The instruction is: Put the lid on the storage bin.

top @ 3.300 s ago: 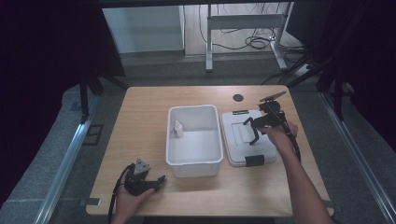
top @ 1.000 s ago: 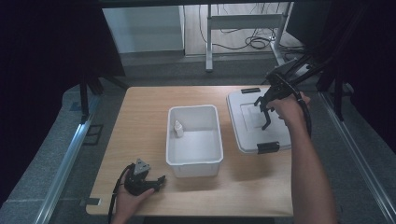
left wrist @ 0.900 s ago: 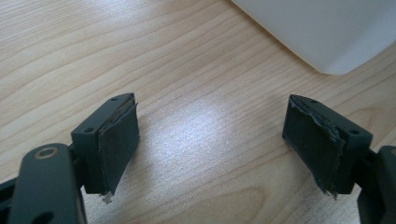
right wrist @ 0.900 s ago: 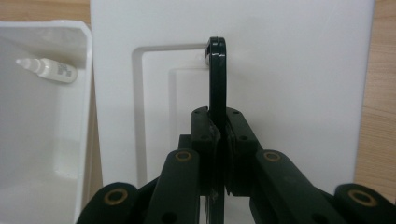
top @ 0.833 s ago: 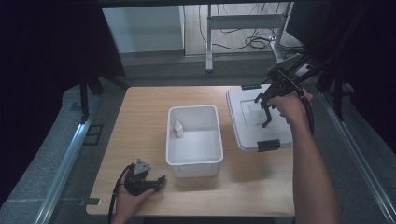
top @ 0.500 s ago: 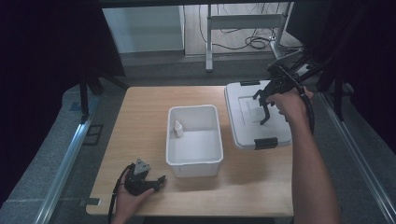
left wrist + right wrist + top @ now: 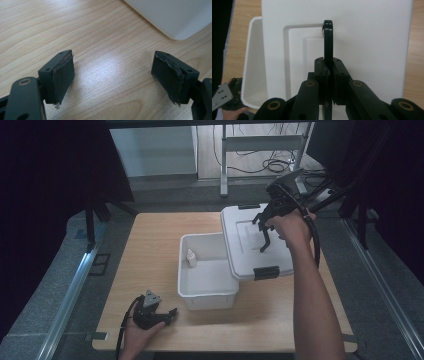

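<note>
One white plastic lid (image 7: 252,240), light, stiff, smooth-faced, hung above the open bin's (image 7: 206,277) 3 o'clock rim; right tool (image 7: 263,238) was clamped on its black centre handle (image 7: 327,41), judged the surest hold. Left tool (image 7: 117,80) lay gaping, empty, on the counter (image 7: 150,250).

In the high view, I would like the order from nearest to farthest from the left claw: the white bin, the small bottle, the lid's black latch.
From the left claw, at the table's near left corner:
1. White bin: just to its right, at the table's middle.
2. Small bottle: inside the bin, in its far left corner.
3. Black latch: on the near edge of the lid, at the right.
</note>
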